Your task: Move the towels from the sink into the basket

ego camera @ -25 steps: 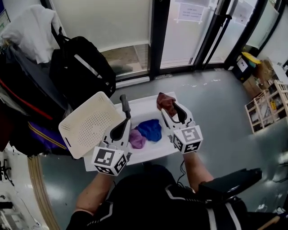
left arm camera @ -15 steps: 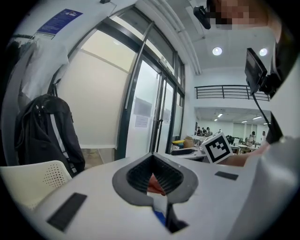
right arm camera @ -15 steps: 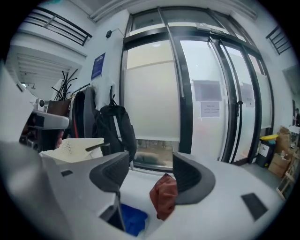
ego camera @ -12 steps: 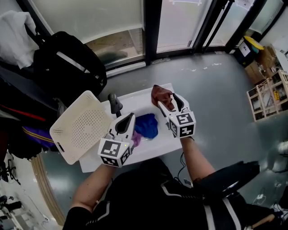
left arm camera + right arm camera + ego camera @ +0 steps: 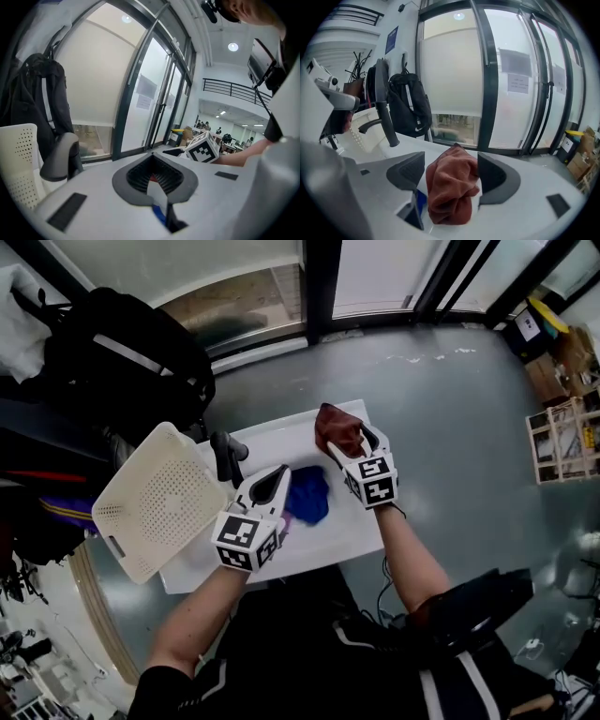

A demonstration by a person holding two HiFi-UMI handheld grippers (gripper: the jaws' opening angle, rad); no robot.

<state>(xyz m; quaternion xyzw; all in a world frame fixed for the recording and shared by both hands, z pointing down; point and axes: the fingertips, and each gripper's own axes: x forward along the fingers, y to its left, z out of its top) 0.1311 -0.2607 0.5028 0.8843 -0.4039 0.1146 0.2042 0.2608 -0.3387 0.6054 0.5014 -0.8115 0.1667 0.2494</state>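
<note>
Both grippers have come down to the sink (image 5: pixel 281 439). The right gripper (image 5: pixel 352 444) has just been opening its jaws, and now they stand wide apart. The red towel (image 5: pixel 452 187) sits between them in a bunched heap on the far corner of the sink. The pads do not squeeze it yet, so it looks like the right gripper is getting ready to grab it.

The left gripper (image 5: pixel 277 474) has its jaws closed with nothing in them. It hangs over the bowl of the sink, just by the blue towel (image 5: pixel 307 498).

No towel shows in the basket (image 5: pixel 155 498), which stands to the left of the sink, by the tap (image 5: pixel 225 454). So I think the job is only starting, and all the towels are still to be moved.

Some things are hard to see. The purple towel (image 5: pixel 285 532) is almost all hidden under the left gripper, with only a small bit peeking out. The left gripper view shows mostly its own jaws, with just a sliver of red and blue past them. I cannot tell if the red towel touches the right pad or only sits close to it.
</note>
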